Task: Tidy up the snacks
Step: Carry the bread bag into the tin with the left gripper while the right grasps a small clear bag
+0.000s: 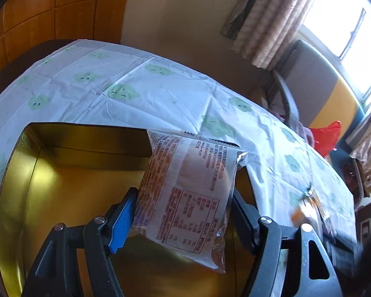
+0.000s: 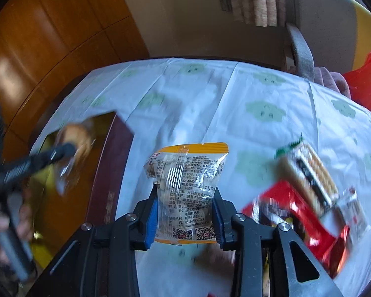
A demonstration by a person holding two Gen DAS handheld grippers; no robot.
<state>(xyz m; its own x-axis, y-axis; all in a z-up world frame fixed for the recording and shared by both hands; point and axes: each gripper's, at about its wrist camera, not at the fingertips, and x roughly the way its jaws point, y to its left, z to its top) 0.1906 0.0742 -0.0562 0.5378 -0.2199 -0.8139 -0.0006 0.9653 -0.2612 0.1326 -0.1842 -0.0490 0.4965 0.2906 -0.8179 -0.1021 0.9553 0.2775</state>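
My left gripper [image 1: 184, 198] is shut on a clear snack packet with red print [image 1: 190, 168], held by its sides above the open gold tin [image 1: 91, 148]. The tin looks bare inside where it shows. In the right wrist view the same gripper [image 2: 69, 148] is blurred over the tin's dark red wall [image 2: 111, 168], with a hand [image 2: 2, 222] behind it. My right gripper [image 2: 185, 189] is shut on a clear packet with yellow edges [image 2: 188, 163], held over the tablecloth [image 2: 235, 94] to the right of the tin.
Loose snacks lie at the right: a cracker packet [image 2: 306, 170], a red packet [image 2: 296, 222] and a small one [image 2: 353, 208]. A grey chair [image 2: 301, 52] and a red plastic bag [image 2: 363, 81] stand beyond the table's far right edge. A wooden wall lies left.
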